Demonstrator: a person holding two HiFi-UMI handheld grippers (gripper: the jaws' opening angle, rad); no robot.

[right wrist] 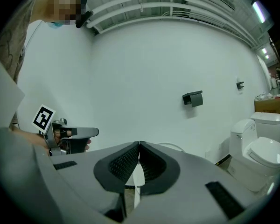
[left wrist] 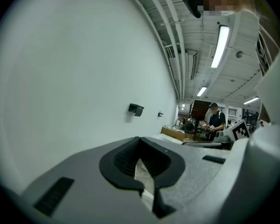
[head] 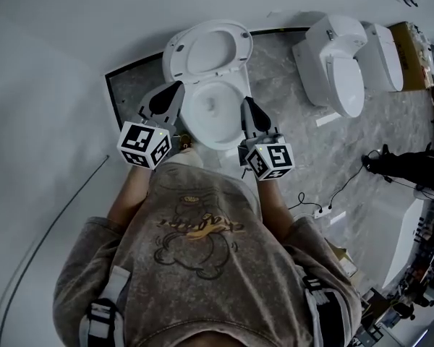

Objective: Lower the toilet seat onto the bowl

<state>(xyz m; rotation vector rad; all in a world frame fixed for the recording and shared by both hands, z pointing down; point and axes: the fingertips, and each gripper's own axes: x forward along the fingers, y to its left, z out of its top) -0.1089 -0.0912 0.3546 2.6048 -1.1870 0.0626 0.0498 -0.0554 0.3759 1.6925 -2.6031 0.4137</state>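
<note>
Just past the grey shirt, I am holding the left gripper and right gripper beside the bowl, jaws shut and empty. The toilet seat is standing up at the far side. I should be tipping it down slowly, not dropping it.

White wall, grey marble floor

We get dim, flat, bluish light in the head view, with only soft shadows on the white wall. Both gripper views bulge like a fisheye and go black at the corners. Overhead strip lights glare at far right; the left gripper, nearest us, looks soft.
</note>
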